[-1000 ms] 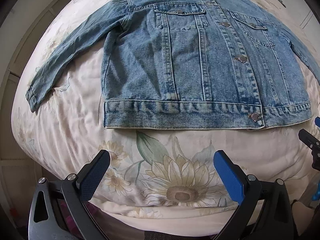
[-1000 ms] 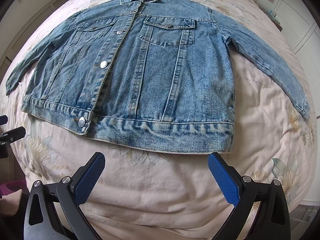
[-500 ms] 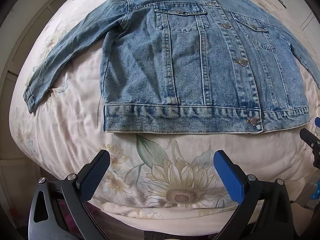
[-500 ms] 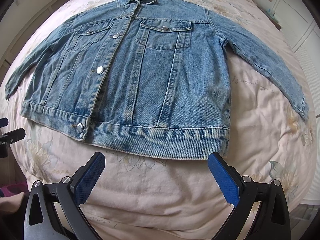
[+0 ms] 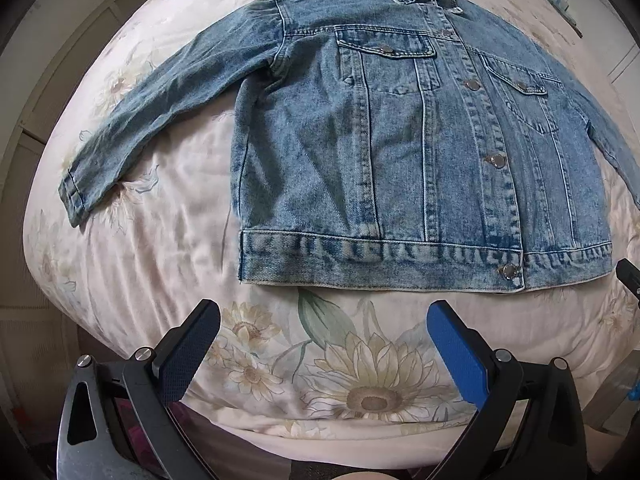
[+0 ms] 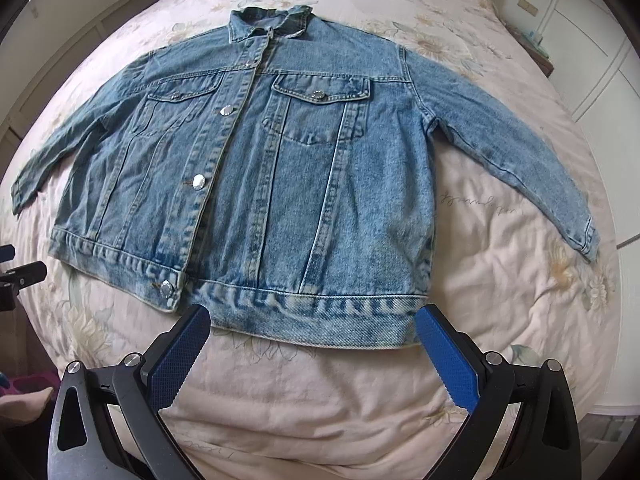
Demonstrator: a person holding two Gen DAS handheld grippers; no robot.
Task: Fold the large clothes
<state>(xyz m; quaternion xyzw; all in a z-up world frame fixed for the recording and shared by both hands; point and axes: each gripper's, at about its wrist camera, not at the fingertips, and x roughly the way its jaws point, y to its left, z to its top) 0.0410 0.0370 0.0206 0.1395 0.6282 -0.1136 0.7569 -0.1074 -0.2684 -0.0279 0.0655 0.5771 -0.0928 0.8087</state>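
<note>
A blue denim jacket (image 5: 400,152) lies flat and face up on the bed, buttoned, collar at the far end, both sleeves spread outward. In the right wrist view the jacket (image 6: 280,184) fills the middle, its hem just ahead of the fingertips. My left gripper (image 5: 322,332) hovers open over the quilt, short of the hem, with nothing between its fingers. My right gripper (image 6: 312,340) is open too, its blue pads (image 6: 448,356) level with the hem's lower edge and nothing held.
The bed carries a pale quilt with a sunflower print (image 5: 372,392). White cupboard doors (image 6: 592,52) stand at the right, panelled wall (image 5: 36,92) at the left. The other gripper's tip (image 6: 22,274) shows at the left edge.
Both grippers have moved forward and a little higher over the bed, so the hem now sits closer to the fingertips. The jacket itself lies as before.
</note>
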